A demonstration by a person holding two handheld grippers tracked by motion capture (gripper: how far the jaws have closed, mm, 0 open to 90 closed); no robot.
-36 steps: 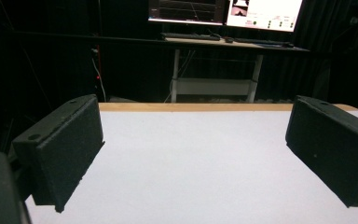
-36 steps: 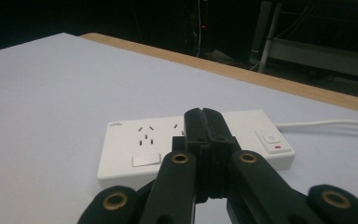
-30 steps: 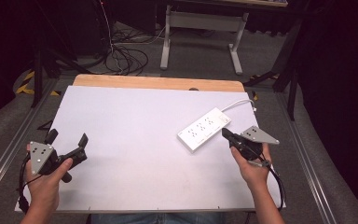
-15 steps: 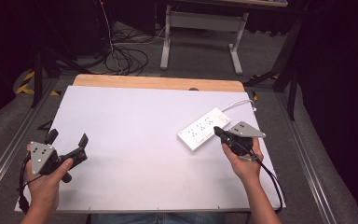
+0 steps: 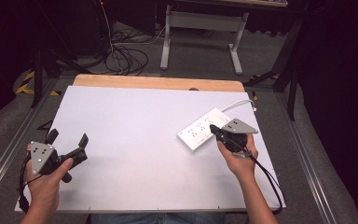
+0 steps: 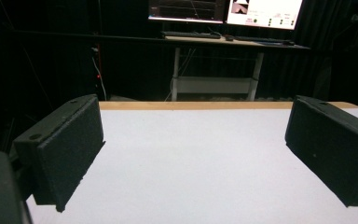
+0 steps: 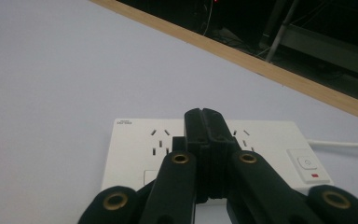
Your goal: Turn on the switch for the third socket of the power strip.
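A white table [image 5: 135, 140] with a wooden far edge stands on grey carpet in a dark room. The power strip [image 5: 204, 128] lies at its right side. The right gripper [image 5: 214, 130], jaws pressed together, hovers over it. The left gripper [image 5: 68, 139] is spread wide at the near left.

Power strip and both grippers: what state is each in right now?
Power strip: flat on the table, cord trailing off its far end.
Left gripper: open, nothing between the jaws.
Right gripper: shut, empty, tips over the strip.
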